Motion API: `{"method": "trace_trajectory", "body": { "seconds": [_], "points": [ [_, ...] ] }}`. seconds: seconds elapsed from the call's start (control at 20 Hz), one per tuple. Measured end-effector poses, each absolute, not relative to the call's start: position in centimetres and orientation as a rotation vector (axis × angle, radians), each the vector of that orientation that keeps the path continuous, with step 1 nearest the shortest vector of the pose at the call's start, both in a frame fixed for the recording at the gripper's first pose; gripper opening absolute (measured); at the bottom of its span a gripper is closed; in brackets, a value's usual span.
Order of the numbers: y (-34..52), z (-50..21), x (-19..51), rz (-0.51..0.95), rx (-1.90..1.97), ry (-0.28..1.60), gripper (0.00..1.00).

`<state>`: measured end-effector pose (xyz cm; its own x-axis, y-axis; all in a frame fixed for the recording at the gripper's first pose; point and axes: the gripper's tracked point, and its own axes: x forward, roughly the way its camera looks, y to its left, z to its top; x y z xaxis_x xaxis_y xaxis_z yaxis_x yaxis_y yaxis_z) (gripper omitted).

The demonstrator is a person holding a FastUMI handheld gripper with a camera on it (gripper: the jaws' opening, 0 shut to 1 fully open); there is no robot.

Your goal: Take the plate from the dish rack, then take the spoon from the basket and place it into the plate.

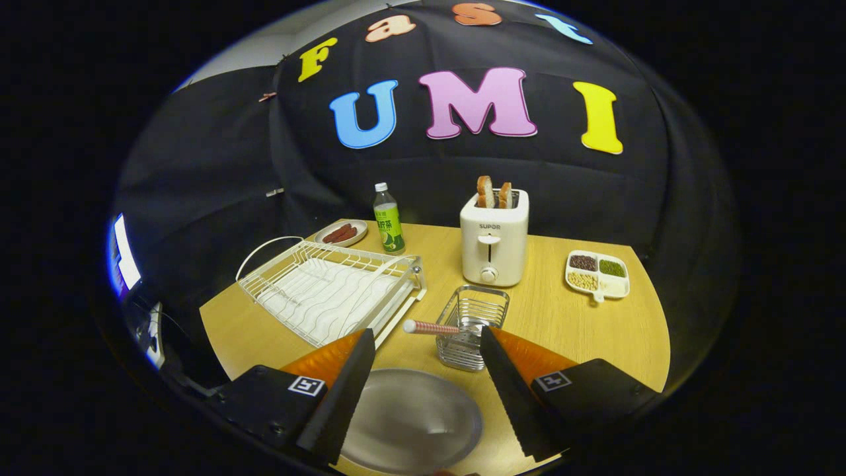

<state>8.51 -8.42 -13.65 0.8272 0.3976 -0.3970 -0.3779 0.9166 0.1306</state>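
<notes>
With the plate (413, 423) laid near, the spread, empty gripper (423, 357) must be closed on the spoon (431, 327) in the basket (472, 325) just beyond.

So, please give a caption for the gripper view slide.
Open gripper above plate on table, spoon in basket ahead.

- claw (423, 344) open, holding nothing
- plate (413, 420) on bench (581, 330) between fingers
- spoon (431, 326) handle sticking out of basket (472, 327) just ahead
- dish rack (330, 287) beside the basket

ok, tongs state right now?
Tongs: open, holding nothing, fingers spread above the plate, spoon in the basket just ahead.
</notes>
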Motion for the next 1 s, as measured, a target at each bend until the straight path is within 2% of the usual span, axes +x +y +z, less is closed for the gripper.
{"method": "trace_trajectory", "body": {
  "seconds": [0.75,0.8,0.95,1.0],
  "points": [
    [-7.0,-19.8,16.4,0.388,-0.091,0.394,0.99],
    [-6.9,-19.5,16.5,0.388,-0.078,0.387,0.96],
    [-7.2,-19.3,17.0,0.383,-0.081,0.372,0.77],
    [-7.5,-19.2,17.1,0.372,-0.085,0.372,0.64]
  ]
}}
